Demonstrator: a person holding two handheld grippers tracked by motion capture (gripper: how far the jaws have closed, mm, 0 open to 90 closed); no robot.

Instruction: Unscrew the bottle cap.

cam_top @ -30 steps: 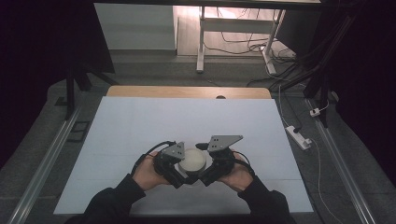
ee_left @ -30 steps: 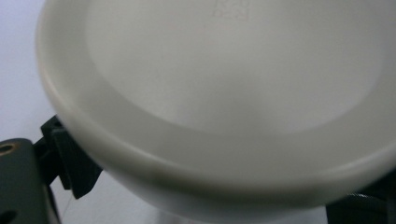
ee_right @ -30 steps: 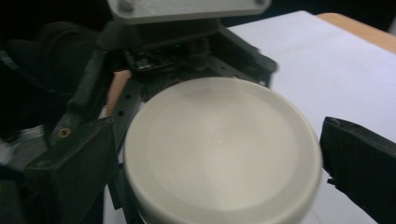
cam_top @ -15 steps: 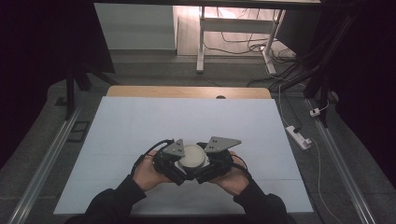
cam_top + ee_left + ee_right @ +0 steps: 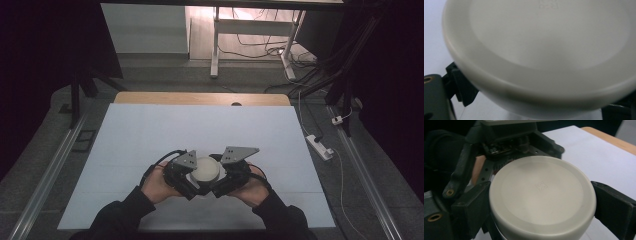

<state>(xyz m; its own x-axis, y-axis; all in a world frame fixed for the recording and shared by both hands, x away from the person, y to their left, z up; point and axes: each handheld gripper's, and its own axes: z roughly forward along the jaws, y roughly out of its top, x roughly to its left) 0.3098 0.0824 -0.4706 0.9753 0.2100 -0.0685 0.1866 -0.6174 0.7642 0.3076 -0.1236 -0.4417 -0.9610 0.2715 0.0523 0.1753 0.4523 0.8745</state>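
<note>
On our left, the left hand-held gripper point(image 5: 187, 175) presses in against the jar point(image 5: 205, 169), a round white thing with a lid point(image 5: 541, 192), which sits near the front middle of the counter point(image 5: 150, 135). From its own view we see one jaw tucked under the lid's rim, but we cannot tell whether this gripper is clamped or loose. On our right, the right hand-held gripper point(image 5: 222, 177) has its jaws clamped on the lid, one on each side. We judge one side steadies the jar so the other can twist the lid.
</note>
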